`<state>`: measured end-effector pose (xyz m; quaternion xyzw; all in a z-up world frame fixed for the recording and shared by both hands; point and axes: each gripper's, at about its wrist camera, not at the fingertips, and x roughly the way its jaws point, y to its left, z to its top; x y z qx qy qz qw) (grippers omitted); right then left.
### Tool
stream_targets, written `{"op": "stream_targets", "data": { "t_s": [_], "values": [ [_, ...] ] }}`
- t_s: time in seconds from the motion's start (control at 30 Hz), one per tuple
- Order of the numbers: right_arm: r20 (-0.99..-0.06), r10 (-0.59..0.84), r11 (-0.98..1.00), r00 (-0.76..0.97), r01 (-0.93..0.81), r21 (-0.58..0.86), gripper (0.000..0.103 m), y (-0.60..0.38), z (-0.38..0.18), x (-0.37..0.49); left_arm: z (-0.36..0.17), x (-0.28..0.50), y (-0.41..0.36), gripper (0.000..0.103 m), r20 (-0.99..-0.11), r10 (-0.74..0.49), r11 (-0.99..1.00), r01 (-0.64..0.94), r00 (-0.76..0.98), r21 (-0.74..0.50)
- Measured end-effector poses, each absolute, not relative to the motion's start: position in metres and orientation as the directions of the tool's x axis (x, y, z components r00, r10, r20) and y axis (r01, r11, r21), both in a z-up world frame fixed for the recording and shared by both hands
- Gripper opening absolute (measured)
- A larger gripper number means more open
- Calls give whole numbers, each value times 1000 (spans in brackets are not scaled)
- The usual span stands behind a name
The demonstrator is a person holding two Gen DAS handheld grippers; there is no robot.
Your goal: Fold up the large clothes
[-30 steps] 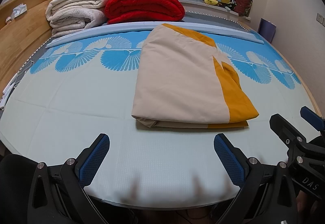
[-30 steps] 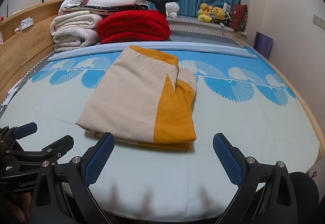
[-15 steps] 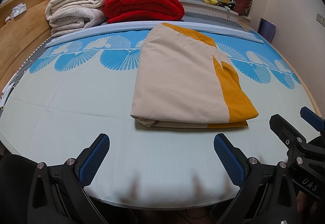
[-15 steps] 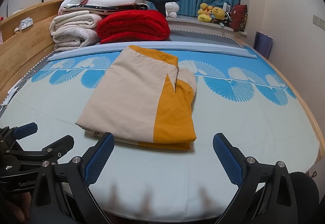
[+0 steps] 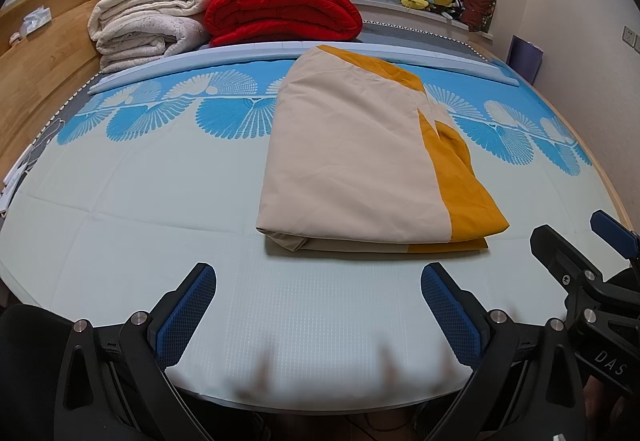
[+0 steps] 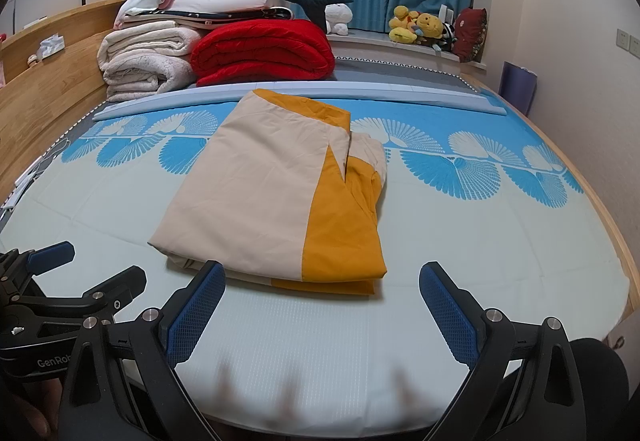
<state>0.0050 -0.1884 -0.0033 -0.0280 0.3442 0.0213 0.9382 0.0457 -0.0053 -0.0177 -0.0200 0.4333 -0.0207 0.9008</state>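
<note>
Cream-and-orange garment (image 5: 360,165) lies folded in a neat stack on bed (image 5: 120,241); folding appears complete; left tongs (image 5: 316,305) and right tongs (image 6: 320,301) spread, empty.

Both views are bright, with soft and even indoor light. The folded beige and mustard-yellow cloth (image 5: 360,161) throws only a thin, pale shadow on the pale blue patterned bed sheet (image 5: 140,201). The fisheye lens bends the wooden bed frame (image 6: 48,97) and darkens the corners. The near sheet edge is blurred.
</note>
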Motion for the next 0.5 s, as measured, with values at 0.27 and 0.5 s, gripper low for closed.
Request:
{"op": "stream_targets", "data": {
  "t_s": [0.27,0.5],
  "values": [
    [-647,20,998,762,-59,-38,97,-188,-3,4,-18,46,-6,102,-780,-54,998,20,623,-54],
    [-648,21,997,761,-60,-38,97,-188,-3,5,-18,46,-6,102,-780,-54,998,19,623,-54]
  ]
}}
